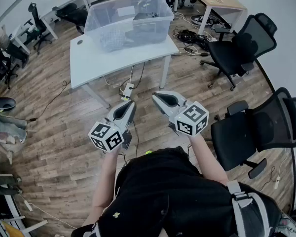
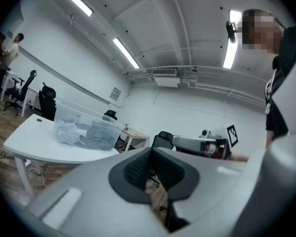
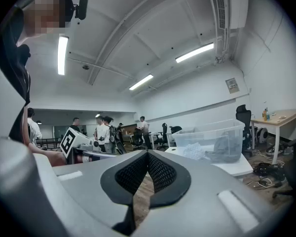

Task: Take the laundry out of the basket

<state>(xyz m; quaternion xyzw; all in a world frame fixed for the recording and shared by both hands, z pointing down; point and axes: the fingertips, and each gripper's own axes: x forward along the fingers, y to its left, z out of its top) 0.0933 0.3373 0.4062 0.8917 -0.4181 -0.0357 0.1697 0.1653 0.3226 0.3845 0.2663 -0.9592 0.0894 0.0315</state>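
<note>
clear plastic basket [image 1: 160, 31] of cloth laundry [image 1: 111, 38] on smooth white table [image 1: 93, 60], wood-plank floor [image 1: 64, 132]

black office chairs [image 1: 239, 48] stand near a white table [image 1: 89, 58].

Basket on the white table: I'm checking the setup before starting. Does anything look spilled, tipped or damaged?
Nothing stands out. The clear basket sits upright on the white table, and the laundry lies inside it, none hanging over the rim or fallen on the tabletop.
</note>
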